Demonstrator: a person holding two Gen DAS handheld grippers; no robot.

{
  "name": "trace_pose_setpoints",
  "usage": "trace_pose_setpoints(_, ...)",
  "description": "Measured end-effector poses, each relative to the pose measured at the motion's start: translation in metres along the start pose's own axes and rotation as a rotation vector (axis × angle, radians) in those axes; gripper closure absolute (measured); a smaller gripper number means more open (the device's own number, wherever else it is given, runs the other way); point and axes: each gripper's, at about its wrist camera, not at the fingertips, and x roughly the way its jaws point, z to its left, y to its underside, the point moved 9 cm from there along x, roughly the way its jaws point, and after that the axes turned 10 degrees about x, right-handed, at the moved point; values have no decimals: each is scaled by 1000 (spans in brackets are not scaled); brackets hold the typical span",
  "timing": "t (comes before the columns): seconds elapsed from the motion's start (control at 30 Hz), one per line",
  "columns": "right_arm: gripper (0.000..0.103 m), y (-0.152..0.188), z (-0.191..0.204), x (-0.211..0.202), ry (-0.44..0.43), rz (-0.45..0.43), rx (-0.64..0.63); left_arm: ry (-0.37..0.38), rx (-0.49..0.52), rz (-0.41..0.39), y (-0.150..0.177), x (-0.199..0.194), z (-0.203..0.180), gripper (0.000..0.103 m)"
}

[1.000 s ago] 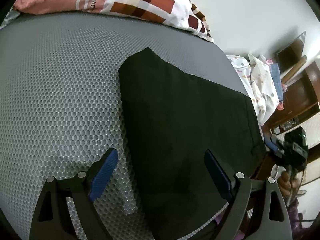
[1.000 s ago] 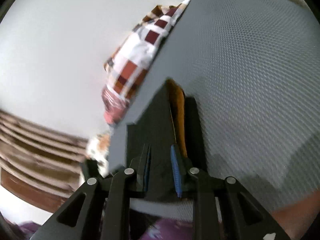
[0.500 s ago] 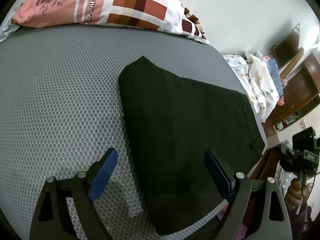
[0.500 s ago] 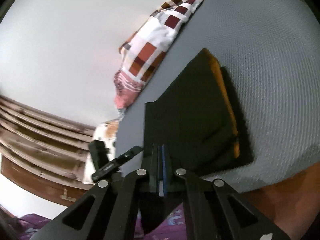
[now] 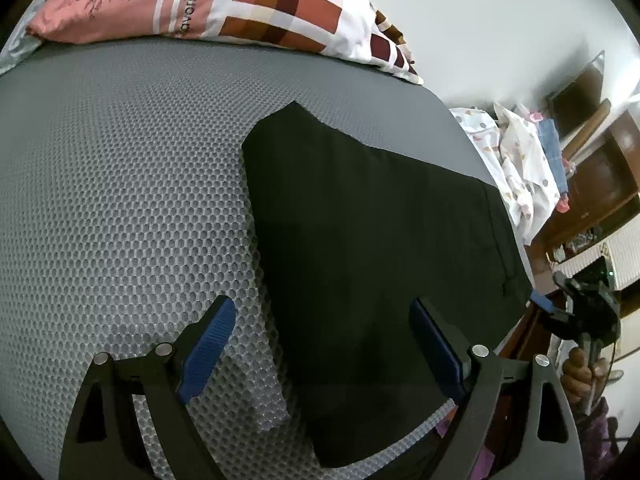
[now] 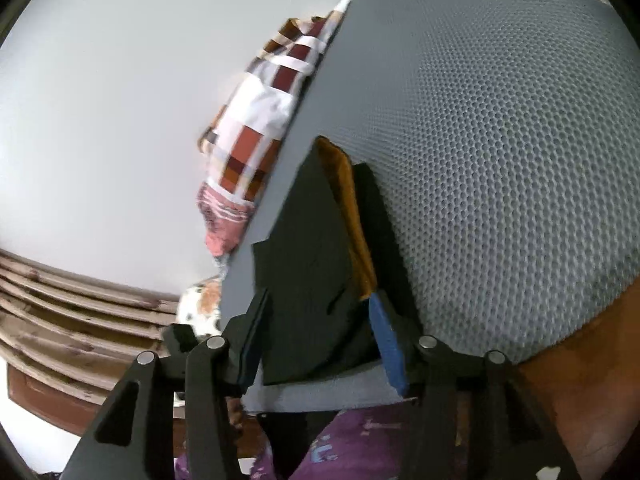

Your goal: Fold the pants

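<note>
The black pants (image 5: 368,256) lie folded flat on the grey mesh mattress (image 5: 120,200), reaching its near edge. My left gripper (image 5: 320,348) is open and empty, hovering above the pants' near left part. In the right wrist view the pants (image 6: 312,272) show an orange lining strip (image 6: 352,216) along their right side. My right gripper (image 6: 320,340) is open at the near edge of the pants, its blue pads on either side of the cloth and not closed on it. It also shows at the far right of the left wrist view (image 5: 576,316).
A checked pillow (image 5: 240,8) lies at the mattress head by the white wall. A pile of pale spotted clothes (image 5: 516,160) and brown wooden furniture (image 5: 600,184) stand beyond the right edge. Wooden slats (image 6: 60,312) show at the left of the right wrist view.
My right gripper was shut on the pants' edge half a second ago and now stands open at the edge. My left gripper has stayed open and hardly moved.
</note>
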Motion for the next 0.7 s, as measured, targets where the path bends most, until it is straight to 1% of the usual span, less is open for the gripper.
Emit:
trace_pose_setpoints(0.03,54,2,-3,8,28,25,-6,3,-5,3,1,1,0,15)
trace_pose_setpoints(0.1,69,6,-4,15,53,43,-21,2,-4,15,3,3,0,15)
trace_pose_setpoints(0.13,87,6,0,15,59,33,-40,-2,-1,21,2,4,0,15)
trace_pose_setpoints(0.23,89,9,18,6,76,-8,-105,-10,2,24,1,5,1,15)
trace_pose_setpoints(0.27,89,12,25,3,56,-7,-104,-9,-1,26,-1,5,0,15)
trace_pose_setpoints(0.3,89,16,34,0,13,3,-88,-7,-3,25,-1,4,0,15)
trace_pose_setpoints(0.37,90,25,43,-6,-42,17,-72,-7,-4,19,-3,3,1,15)
trace_pose_setpoints(0.43,90,29,33,-6,-51,32,-28,-5,1,18,-4,3,1,15)
trace_pose_setpoints(0.47,90,30,21,-3,-36,38,-3,-5,3,19,-4,3,2,15)
trace_pose_setpoints(0.5,90,30,3,-1,-8,40,33,-5,6,23,-4,4,2,15)
trace_pose_setpoints(0.53,90,30,-19,3,1,54,95,-5,8,27,-3,6,2,15)
trace_pose_setpoints(0.6,94,30,-44,9,-25,70,180,-8,11,45,0,11,2,15)
trace_pose_setpoints(0.63,95,28,-47,9,-54,70,207,-9,11,57,2,13,3,15)
trace_pose_setpoints(0.67,94,27,-45,9,-59,69,203,-10,14,59,3,14,3,15)
trace_pose_setpoints(0.7,94,26,-39,8,-43,66,175,-12,22,52,2,13,2,15)
